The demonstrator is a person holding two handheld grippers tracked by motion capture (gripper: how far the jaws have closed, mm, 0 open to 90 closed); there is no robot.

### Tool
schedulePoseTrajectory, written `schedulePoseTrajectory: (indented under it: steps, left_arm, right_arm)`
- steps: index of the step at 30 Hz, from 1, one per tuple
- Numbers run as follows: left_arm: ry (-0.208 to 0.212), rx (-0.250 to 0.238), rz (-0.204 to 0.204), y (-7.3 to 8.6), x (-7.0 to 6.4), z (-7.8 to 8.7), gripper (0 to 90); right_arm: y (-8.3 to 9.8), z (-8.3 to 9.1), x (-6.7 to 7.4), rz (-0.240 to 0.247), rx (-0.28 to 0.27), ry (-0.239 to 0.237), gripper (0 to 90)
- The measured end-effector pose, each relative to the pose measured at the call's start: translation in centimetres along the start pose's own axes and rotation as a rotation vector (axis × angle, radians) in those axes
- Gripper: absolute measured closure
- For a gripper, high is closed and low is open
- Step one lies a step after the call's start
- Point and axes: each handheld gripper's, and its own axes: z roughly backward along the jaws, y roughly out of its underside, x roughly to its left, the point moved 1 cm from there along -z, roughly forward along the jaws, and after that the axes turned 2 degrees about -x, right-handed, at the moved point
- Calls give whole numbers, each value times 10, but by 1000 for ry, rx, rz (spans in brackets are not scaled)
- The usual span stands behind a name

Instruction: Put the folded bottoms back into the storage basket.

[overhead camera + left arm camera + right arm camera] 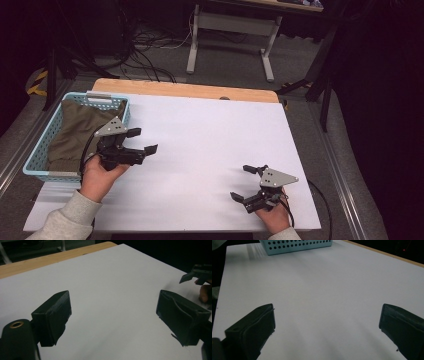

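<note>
A light blue perforated basket (36,159) stands at the table's left edge with an olive green cloth (75,131) lying in it. My left gripper (145,140) hovers just right of the basket over the white table top (210,135), jaws open and nothing between them (112,312). My right gripper (241,182) rests near the front right corner, pointing left. It is also open and empty (327,320). In the right gripper view the basket (297,245) sits far ahead. One jaw of the right gripper (191,276) appears at the right edge of the left gripper view.
A wooden strip (185,90) runs along the table's far edge. Behind it on the floor are a white desk frame (230,30) and tangled cables (145,55). Dark stands (320,85) rise at the far right, and the white top drops off on every side.
</note>
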Motion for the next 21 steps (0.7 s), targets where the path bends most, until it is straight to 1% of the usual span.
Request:
schedulePoseTrajectory:
  steps: [2,7,9,12,13,14,16,20,21]
  left_arm:
    - [8,-12,-5,3,-2,-2,127]
    - [21,-18,-23,10,-7,-9,122]
    - [30,-22,-26,14,-9,-12,122]
    - [46,-40,-21,21,-14,-15,120]
    - [46,-44,-29,22,-15,-16,119]
    - [52,-41,-27,24,-17,-17,118]
    - [61,-37,-47,26,-19,-20,111]
    - [77,-43,-77,34,-24,-26,99]
    - [77,-43,-77,34,-24,-26,95]
  right_arm:
    - [0,-1,0,0,1,-2,10]
    - [0,0,0,1,-1,-3,10]
    - [0,0,0,1,-2,-3,10]
    - [0,0,0,2,-2,-6,10]
    - [0,-1,0,2,-1,-7,10]
    - [0,-1,0,2,-1,-7,10]
    - [0,-1,0,3,0,-8,10]
    - [0,-1,0,3,0,-7,10]
    - [0,-1,0,3,0,-7,10]
